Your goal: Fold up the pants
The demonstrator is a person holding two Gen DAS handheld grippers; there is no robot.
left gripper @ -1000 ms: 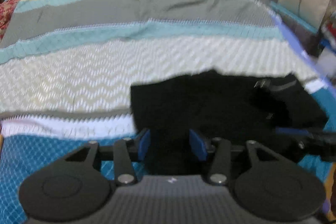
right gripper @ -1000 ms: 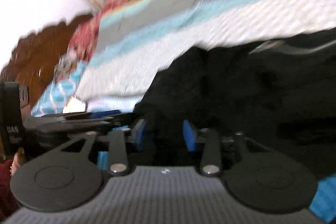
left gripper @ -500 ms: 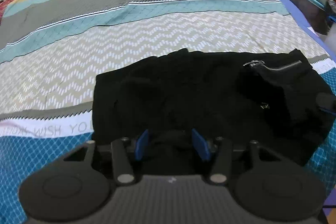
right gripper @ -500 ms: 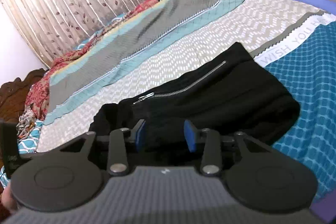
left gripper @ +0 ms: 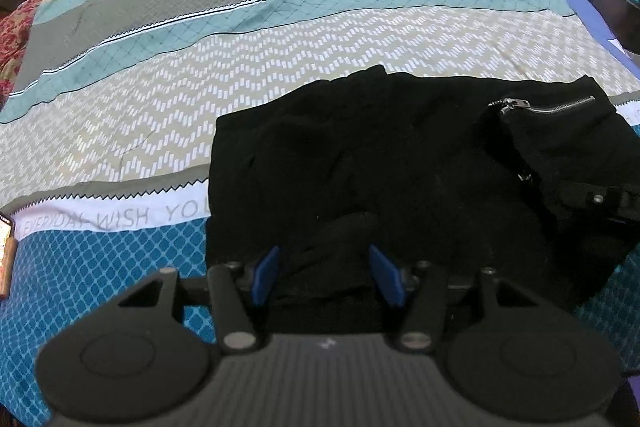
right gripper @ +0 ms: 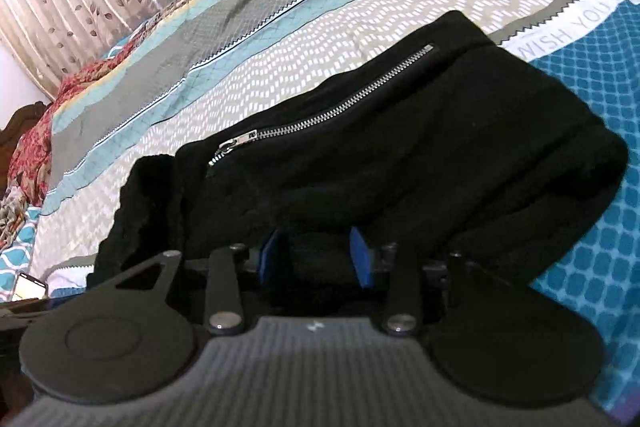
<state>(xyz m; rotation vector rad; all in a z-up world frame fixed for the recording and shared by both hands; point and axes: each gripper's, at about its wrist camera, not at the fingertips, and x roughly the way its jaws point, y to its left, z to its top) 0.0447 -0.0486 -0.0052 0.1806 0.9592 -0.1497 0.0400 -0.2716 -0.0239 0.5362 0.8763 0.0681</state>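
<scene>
left gripper (left gripper: 326, 273) jaws opening, cloth fold between them | right gripper (right gripper: 316, 255) part-open astride cloth (grip unclear) | black pants (left gripper: 400, 163) folded, lower centre on bedspread (left gripper: 240, 67) | risk: snagged cloth undoes fold

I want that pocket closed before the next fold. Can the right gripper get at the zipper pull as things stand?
Probably yes. The zipper pull lies exposed on top of the black pants, just ahead and left of the right gripper, with nothing over it. Fabric sits between its jaws, though.
</scene>
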